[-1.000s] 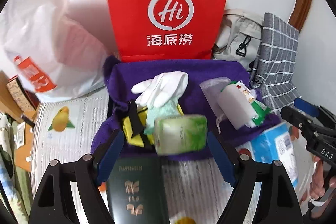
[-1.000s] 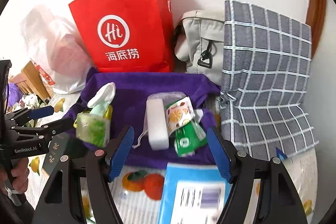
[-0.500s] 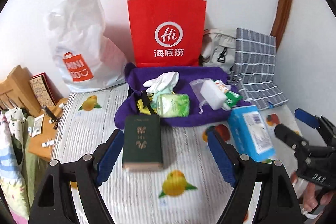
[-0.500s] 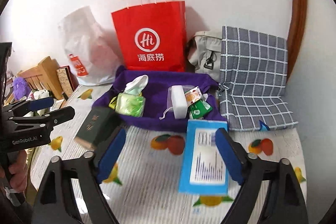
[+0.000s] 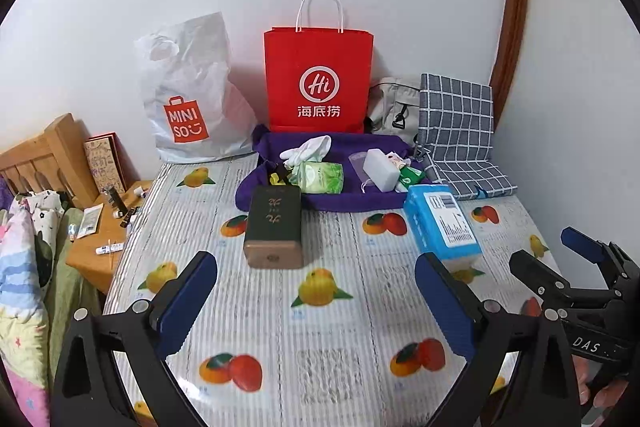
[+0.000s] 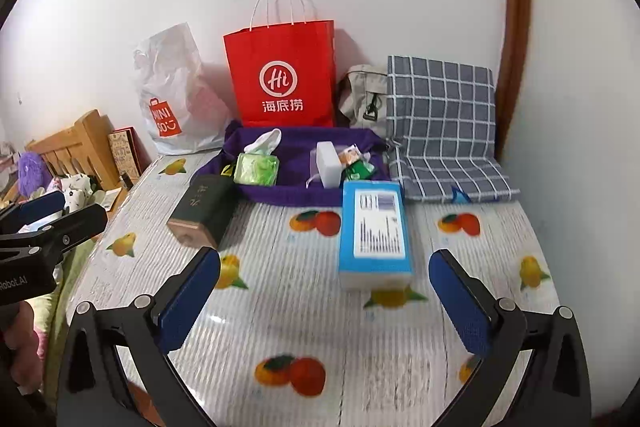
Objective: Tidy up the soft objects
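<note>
A purple cloth (image 5: 348, 201) lies at the back of the fruit-print table (image 5: 320, 327). On it are a white glove (image 5: 308, 149), a green tissue pack (image 5: 322, 177), a white sponge block (image 5: 380, 171) and a green sachet (image 5: 410, 177). A dark green box (image 5: 274, 223) and a blue box (image 5: 440, 223) sit in front of the cloth. My left gripper (image 5: 316, 267) hangs over the table well short of them, jaws opening, nothing between them. My right gripper (image 6: 324, 261) stands just before the blue box (image 6: 374, 227), jaws opening and empty too.
A red paper bag (image 5: 318, 79), a white plastic bag (image 5: 188, 95), a grey bag (image 5: 394, 105) and a checked cloth (image 5: 456, 131) line the back wall. A wooden bedside stand (image 5: 100, 239) with small items and bedding lie off the table's left edge.
Both grippers have pulled back and risen away from the purple cloth, so much more of the table shows. Both sets of jaws stand wider than before.
</note>
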A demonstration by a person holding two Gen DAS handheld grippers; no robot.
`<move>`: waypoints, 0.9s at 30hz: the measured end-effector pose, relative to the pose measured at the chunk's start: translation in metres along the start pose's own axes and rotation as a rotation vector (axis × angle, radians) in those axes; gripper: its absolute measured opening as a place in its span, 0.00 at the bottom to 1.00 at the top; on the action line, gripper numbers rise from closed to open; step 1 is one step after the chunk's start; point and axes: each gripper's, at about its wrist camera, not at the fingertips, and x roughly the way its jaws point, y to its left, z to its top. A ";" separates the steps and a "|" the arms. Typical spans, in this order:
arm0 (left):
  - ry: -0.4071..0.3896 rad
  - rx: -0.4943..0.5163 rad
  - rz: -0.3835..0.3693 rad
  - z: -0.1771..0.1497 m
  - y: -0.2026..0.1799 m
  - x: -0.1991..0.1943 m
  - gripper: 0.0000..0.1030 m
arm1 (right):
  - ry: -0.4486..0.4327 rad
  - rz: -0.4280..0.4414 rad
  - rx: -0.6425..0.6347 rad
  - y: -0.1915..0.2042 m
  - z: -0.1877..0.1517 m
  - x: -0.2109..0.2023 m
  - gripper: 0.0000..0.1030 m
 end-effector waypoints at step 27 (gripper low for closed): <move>-0.039 0.002 0.024 -0.038 -0.009 -0.048 0.97 | -0.013 -0.032 0.018 -0.004 -0.042 -0.064 1.00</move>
